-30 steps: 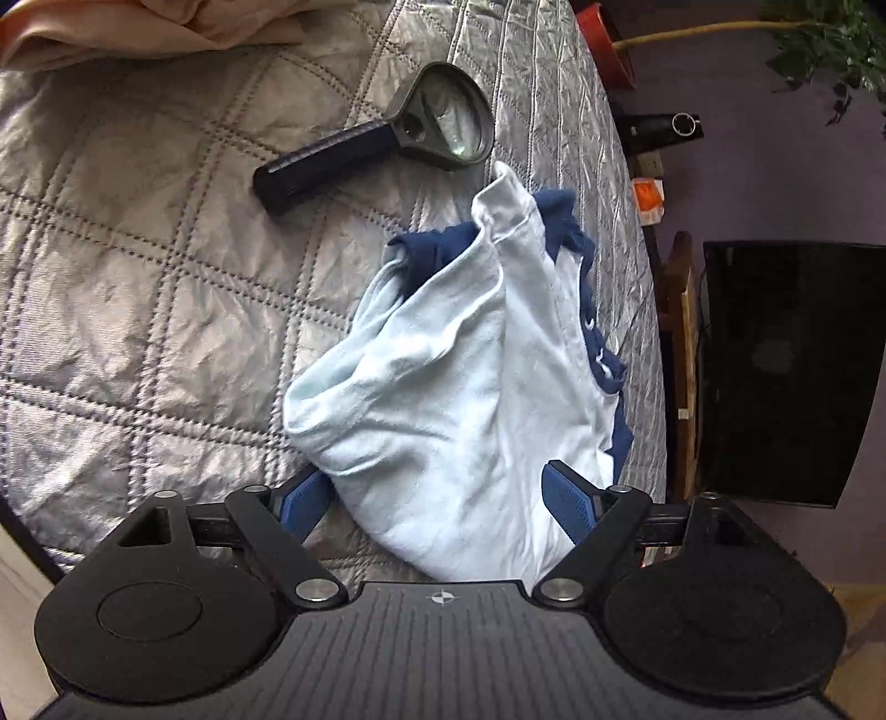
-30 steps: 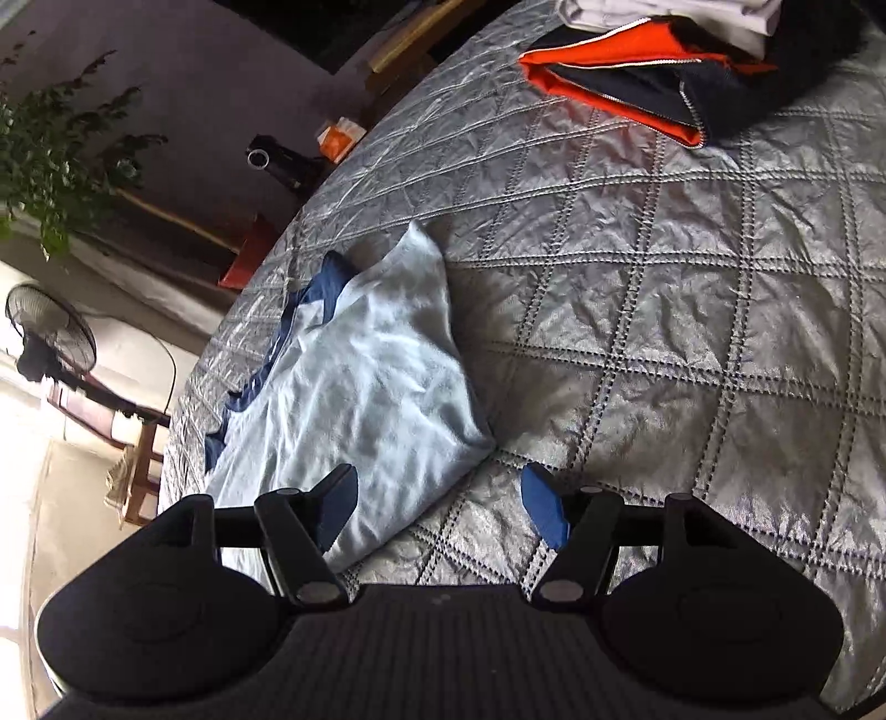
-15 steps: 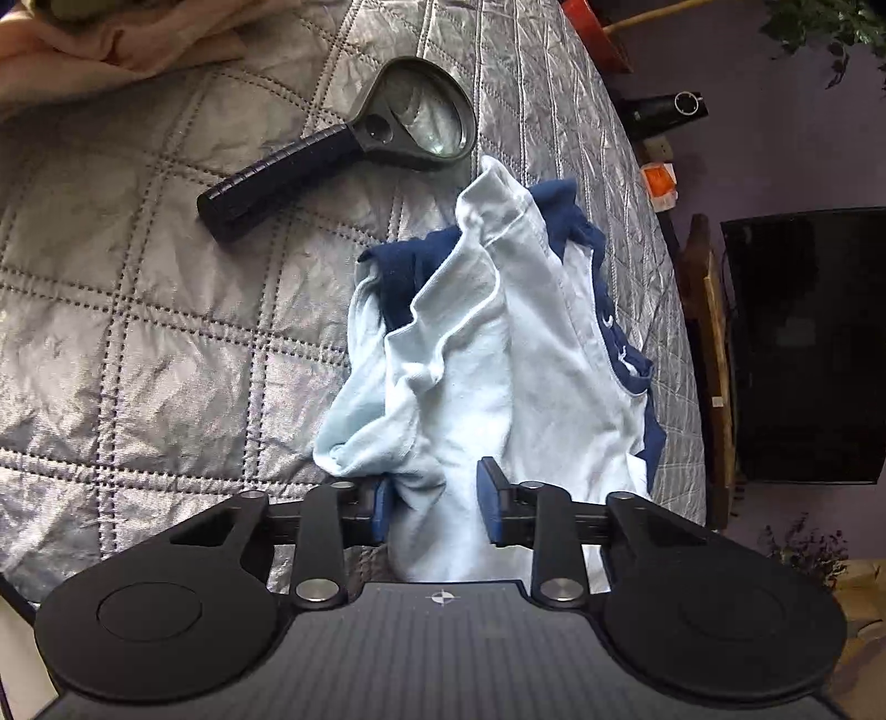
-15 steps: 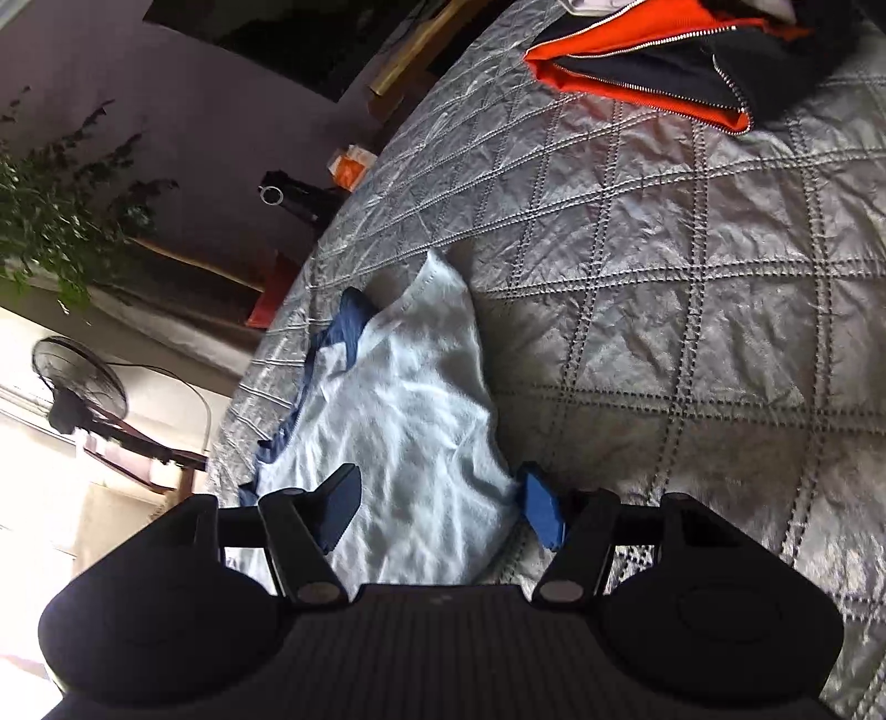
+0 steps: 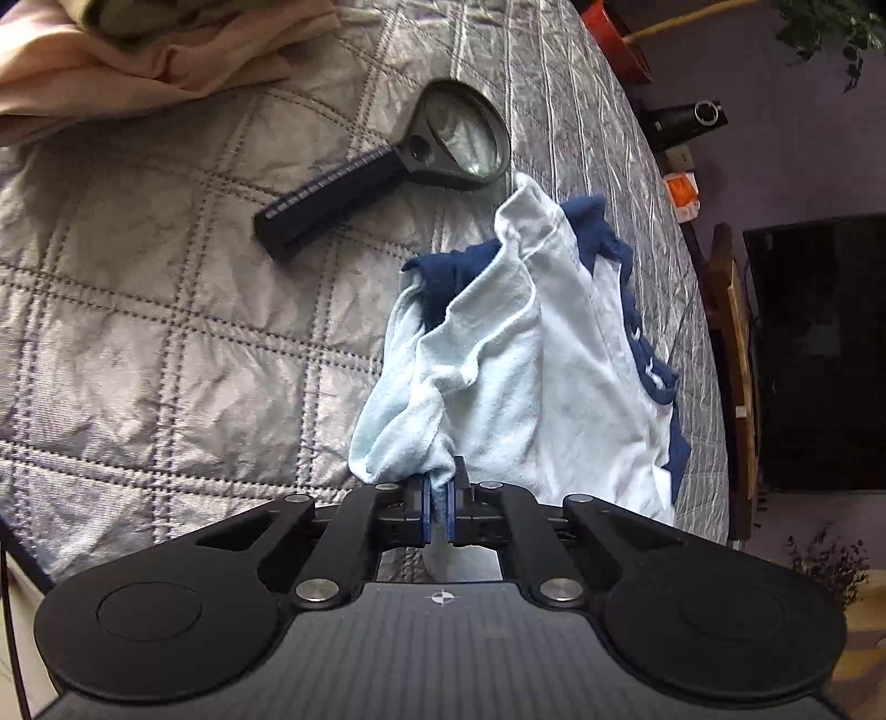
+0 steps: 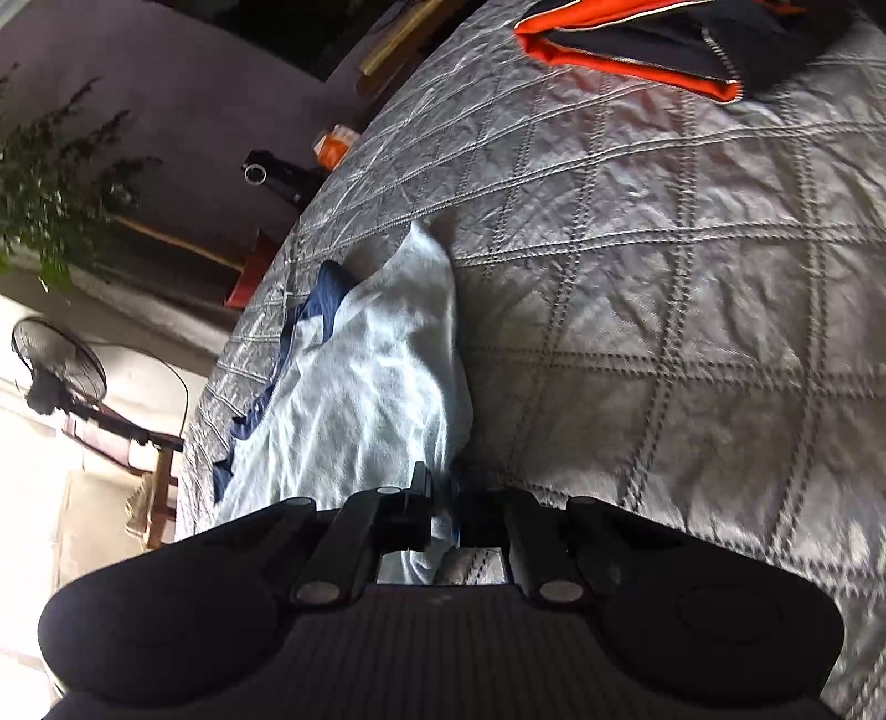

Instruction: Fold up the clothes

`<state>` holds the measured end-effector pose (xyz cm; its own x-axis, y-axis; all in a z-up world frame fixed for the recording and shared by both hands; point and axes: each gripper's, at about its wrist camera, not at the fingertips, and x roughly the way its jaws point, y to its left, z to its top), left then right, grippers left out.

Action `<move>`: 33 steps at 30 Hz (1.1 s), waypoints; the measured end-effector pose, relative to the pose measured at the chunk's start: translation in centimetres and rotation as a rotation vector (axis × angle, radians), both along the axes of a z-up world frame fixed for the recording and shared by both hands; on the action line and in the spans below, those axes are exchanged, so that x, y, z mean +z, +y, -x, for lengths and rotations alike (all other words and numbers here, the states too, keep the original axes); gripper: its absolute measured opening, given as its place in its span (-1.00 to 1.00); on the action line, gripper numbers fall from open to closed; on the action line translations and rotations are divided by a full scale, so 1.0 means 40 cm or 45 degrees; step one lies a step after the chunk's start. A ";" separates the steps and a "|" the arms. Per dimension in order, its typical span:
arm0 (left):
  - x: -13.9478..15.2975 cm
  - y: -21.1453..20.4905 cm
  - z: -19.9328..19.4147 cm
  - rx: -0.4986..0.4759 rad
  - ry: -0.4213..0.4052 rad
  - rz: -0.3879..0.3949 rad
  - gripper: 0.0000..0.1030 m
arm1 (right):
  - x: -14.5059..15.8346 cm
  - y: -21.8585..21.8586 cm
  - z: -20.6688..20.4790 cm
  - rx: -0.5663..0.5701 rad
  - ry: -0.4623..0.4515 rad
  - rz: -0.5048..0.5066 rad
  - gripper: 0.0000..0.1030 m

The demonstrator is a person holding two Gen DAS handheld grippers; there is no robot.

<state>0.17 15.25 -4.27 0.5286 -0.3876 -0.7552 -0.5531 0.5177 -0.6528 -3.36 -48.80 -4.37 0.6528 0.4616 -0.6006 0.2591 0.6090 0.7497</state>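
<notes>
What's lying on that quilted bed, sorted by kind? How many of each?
Garments: 3, the light blue shirt with navy trim, the peach cloth and the orange and black jacket
Magnifying glasses: 1, the black magnifying glass
Total: 4
Some folded cloth lies on the peach one; whether it is separate, I cannot tell.

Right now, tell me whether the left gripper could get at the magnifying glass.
Probably not yet: the left gripper is shut on the light blue shirt. The magnifying glass lies uncovered on the quilt beyond.
</notes>
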 end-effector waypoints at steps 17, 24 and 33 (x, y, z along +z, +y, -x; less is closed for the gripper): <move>0.046 0.024 0.079 0.108 -0.046 0.089 -0.92 | 0.038 -0.016 0.123 -0.053 0.064 -0.093 -0.90; 0.077 0.026 0.109 0.128 -0.089 0.122 -0.93 | 0.065 -0.020 0.171 -0.092 0.056 -0.150 -0.90; 0.095 0.043 0.069 0.208 -0.118 0.229 -0.93 | 0.146 -0.012 0.102 -0.068 -0.054 -0.176 -0.90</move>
<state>-2.59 16.98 -0.47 0.6590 -0.4153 -0.6271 -0.5531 0.2973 -0.7782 -7.44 -49.27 1.46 0.7022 0.5021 -0.5048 0.2545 0.4851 0.8366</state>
